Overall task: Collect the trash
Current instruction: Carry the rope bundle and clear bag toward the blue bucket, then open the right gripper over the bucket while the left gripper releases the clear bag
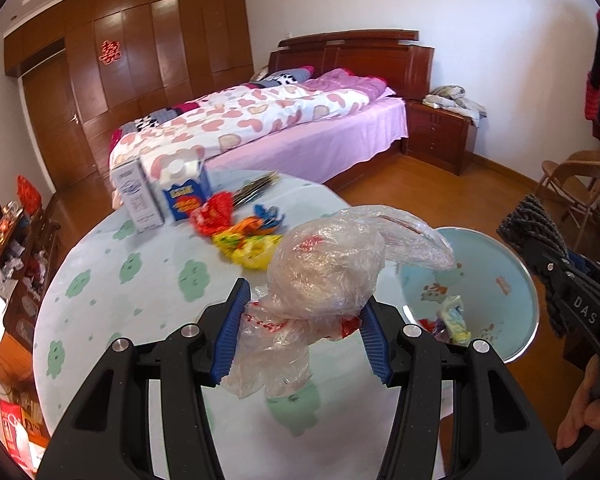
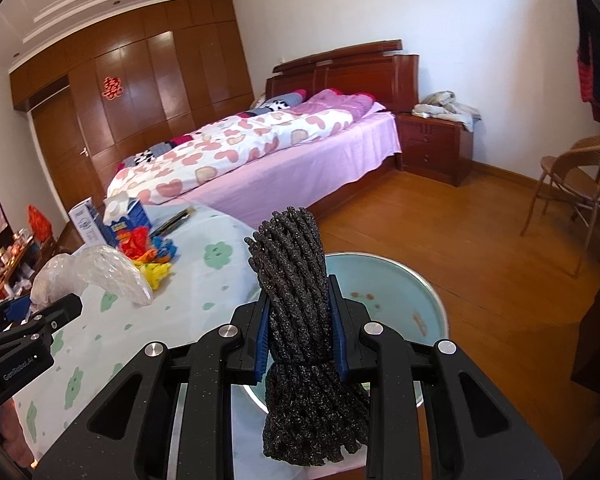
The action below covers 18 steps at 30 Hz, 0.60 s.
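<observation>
left hand-held gripper (image 1: 306, 320) clamps plastic bag (image 1: 328, 272) beside basin (image 1: 528, 280).

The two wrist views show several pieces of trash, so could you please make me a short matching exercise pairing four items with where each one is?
Things:
1. clear plastic bag
2. black rope bundle
3. blue carton
4. crumpled wrappers

Places:
A. standing at the far edge of the table, beside a white box
B. clamped in the right tool, above the light-blue basin
C. lying loose on the tablecloth
D. clamped in the left tool

Pairs: 1-D, 2-B, 3-A, 4-C
</observation>
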Tool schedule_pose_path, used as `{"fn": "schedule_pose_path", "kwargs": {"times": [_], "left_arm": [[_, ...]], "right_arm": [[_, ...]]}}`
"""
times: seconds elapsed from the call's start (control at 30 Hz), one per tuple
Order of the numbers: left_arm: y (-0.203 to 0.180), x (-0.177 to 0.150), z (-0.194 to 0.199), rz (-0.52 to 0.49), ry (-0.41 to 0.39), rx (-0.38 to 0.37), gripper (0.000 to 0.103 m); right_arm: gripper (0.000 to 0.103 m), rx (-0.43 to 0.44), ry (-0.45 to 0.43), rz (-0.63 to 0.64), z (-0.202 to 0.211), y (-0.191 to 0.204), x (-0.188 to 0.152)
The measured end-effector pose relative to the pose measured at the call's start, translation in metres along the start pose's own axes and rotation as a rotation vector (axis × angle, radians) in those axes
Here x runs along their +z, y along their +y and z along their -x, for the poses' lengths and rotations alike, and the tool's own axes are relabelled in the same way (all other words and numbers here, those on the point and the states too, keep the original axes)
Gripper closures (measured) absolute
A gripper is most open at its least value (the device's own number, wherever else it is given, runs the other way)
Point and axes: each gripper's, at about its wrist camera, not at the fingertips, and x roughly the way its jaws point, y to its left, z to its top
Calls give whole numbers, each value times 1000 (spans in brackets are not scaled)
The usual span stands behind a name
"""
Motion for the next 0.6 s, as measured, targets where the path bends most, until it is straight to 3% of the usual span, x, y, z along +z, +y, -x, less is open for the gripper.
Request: {"fn": "schedule_pose_path", "kwargs": {"times": [0.6], "left_arm": [[-54, 11, -44, -27, 69, -86, 50]], "right_arm": [[77, -118, 80, -69, -33, -50, -6]]}}
